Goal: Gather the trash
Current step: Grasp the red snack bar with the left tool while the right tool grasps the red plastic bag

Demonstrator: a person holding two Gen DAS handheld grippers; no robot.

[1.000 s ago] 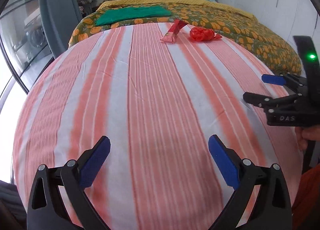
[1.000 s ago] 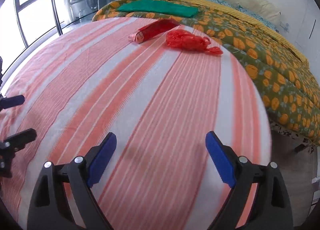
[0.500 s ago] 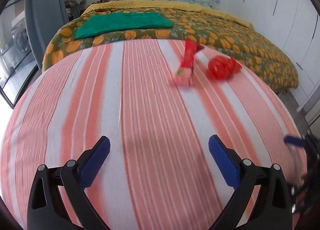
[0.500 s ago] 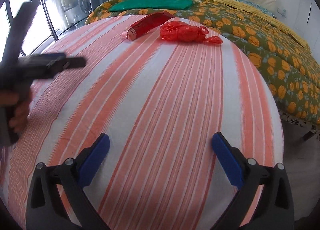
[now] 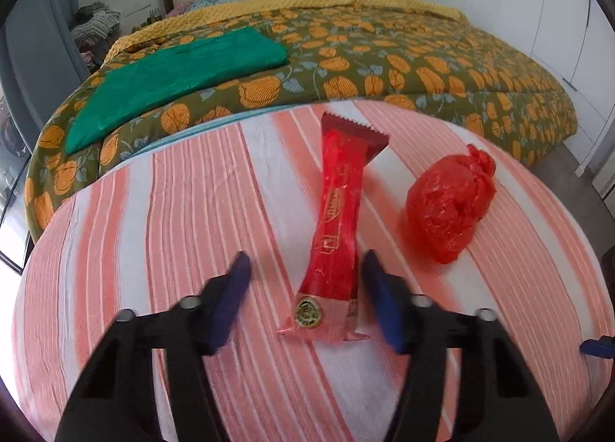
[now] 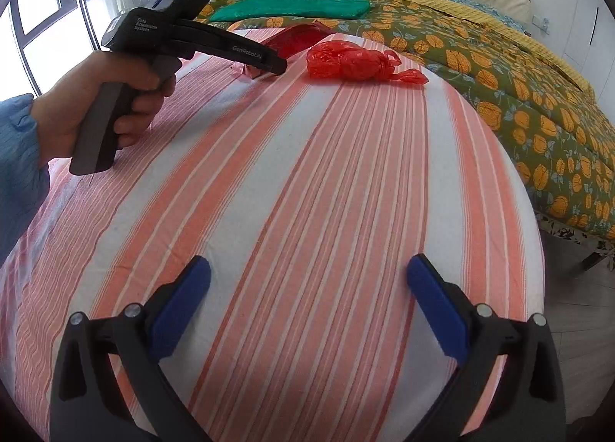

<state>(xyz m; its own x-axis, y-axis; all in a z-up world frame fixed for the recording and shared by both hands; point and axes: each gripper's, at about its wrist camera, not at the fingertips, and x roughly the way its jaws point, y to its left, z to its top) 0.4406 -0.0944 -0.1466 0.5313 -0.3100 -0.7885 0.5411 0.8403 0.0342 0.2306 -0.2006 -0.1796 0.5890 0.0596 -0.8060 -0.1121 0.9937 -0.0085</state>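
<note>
The left gripper (image 5: 303, 280) has advanced until its part-open fingers straddle the near end of one red snack wrapper (image 5: 338, 226), not gripping it. One knotted red plastic bag (image 5: 449, 207) lies just right of it on the striped cloth (image 5: 153, 211). The right gripper (image 6: 307, 288) hovers nearer, wide open and empty.

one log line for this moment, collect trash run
left gripper: open, straddling red wrapper | right gripper: open, idle | red bag: on striped sheet

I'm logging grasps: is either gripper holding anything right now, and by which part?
Nothing is held. The left gripper is open around the red wrapper's near end, not touching; the right gripper is open over striped cloth.
</note>
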